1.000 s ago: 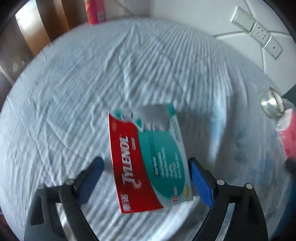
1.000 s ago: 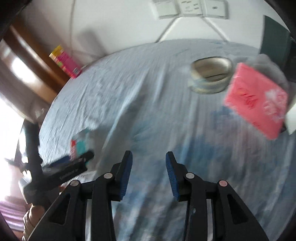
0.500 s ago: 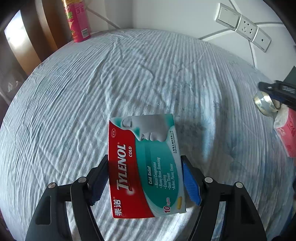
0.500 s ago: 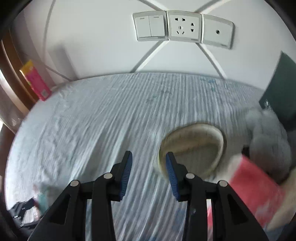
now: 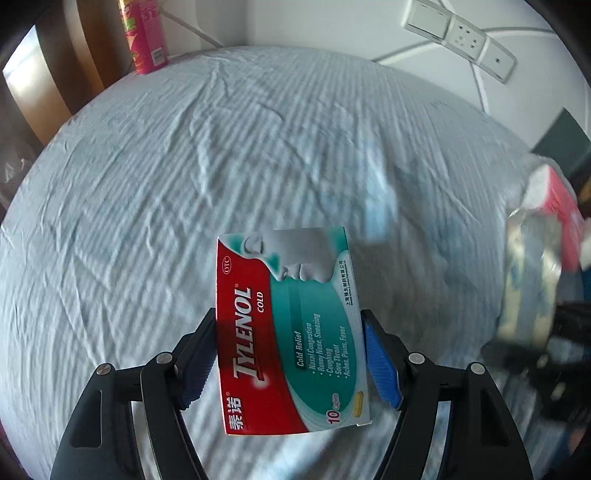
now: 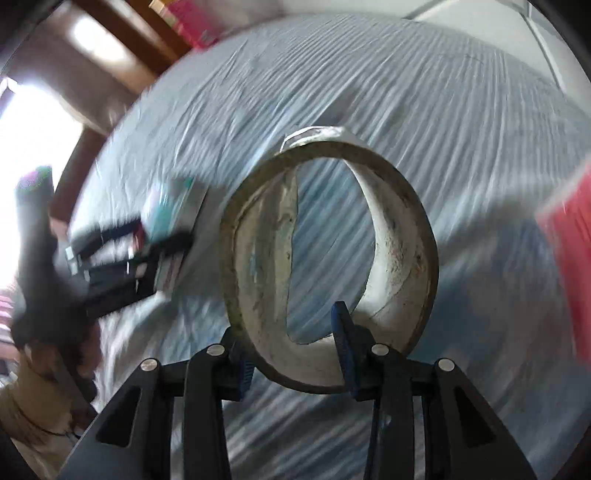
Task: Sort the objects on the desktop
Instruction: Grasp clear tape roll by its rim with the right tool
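My left gripper (image 5: pixel 288 354) is shut on a red and teal Tylenol Cold box (image 5: pixel 288 332), held flat above the pale blue tablecloth (image 5: pixel 184 184). My right gripper (image 6: pixel 293 350) is shut on a roll of clear tape (image 6: pixel 325 258), gripping its near wall, with the roll upright and lifted off the cloth. The tape roll also shows blurred at the right of the left wrist view (image 5: pixel 532 280). The left gripper with the box shows blurred at the left of the right wrist view (image 6: pixel 147 243).
A pink tissue pack (image 5: pixel 557 206) lies at the right and shows as a red blur in the right wrist view (image 6: pixel 569 258). A pink carton (image 5: pixel 144 33) stands at the far edge by the wall. Wall sockets (image 5: pixel 458 33) are behind the table.
My left gripper closed on the Tylenol box and lifted it. My right gripper moved to the tape roll, closed on it and raised it.
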A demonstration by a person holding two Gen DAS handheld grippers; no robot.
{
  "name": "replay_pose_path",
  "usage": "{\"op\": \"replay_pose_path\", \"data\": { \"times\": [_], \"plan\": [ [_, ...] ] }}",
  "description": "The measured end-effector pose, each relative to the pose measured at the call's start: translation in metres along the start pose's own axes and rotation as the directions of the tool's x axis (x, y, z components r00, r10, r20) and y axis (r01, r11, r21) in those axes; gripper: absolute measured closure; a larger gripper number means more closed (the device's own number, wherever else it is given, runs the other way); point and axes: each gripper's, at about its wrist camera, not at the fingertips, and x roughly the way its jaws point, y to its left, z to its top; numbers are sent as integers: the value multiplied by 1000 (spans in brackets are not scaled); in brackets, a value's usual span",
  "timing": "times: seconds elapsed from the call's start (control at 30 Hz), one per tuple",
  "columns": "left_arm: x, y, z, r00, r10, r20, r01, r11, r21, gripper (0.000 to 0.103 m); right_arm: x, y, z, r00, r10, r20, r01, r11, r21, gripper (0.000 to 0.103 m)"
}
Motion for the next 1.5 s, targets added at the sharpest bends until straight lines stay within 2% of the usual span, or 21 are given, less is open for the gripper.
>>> {"op": "replay_pose_path", "data": {
  "times": [0.1, 0.2, 0.33, 0.4, 0.43, 0.47, 0.5, 0.77, 0.93, 1.1, 1.2, 1.33, 1.5],
  "plan": [
    [-7, -4, -11, 1000, -21, 0, 21, 1000, -7, 30, -9, 23, -20, 995, -91, 48, 93, 995, -32, 65],
    [-10, -3, -15, 1000, -9, 2, 9, 1000, -15, 30, -28, 32, -13, 981, -136, 137, 140, 990, -20, 65],
    [-11, 1, -16, 1000, 4, 3, -3, 999, -47, 30, -46, 38, 1, 973, -149, 177, 153, 988, -9, 64],
    [-10, 1, -18, 1000, 1, -1, -1, 998, -58, 30, -52, 38, 2, 971, -145, 189, 148, 989, -3, 47],
    [-8, 1, -19, 1000, 4, 0, -4, 998, -58, 30, -53, 36, 2, 970, -146, 195, 149, 989, 0, 24],
    [-7, 0, -20, 1000, 8, 2, -8, 998, -58, 30, -54, 34, 1, 968, -149, 201, 151, 989, 4, 8],
    [-7, -2, -20, 1000, 16, 5, -15, 998, -53, 30, -55, 31, 3, 967, -149, 205, 150, 989, 11, 6],
    [-4, -5, -22, 999, 32, 21, -32, 999, -19, 30, -32, 27, 4, 975, -145, 169, 131, 987, 87, 4],
    [-3, 12, -18, 998, 56, 24, -56, 998, -17, 30, -16, 41, 5, 979, -129, 161, 118, 990, 79, 4],
    [0, 19, -15, 997, 66, 32, -66, 998, -12, 30, 10, 40, 12, 973, -187, 138, 172, 978, 114, 4],
    [0, 20, -14, 997, 70, 39, -69, 998, -14, 29, 16, 29, 9, 976, -177, 124, 155, 973, 173, 4],
    [0, 20, -12, 996, 75, 46, -74, 997, -21, 28, 16, 40, 8, 961, -235, 148, 218, 969, 120, 5],
    [2, 22, -11, 995, 72, 63, -71, 997, -15, 27, 21, 37, 7, 960, -230, 160, 204, 966, 160, 4]
  ]
}}
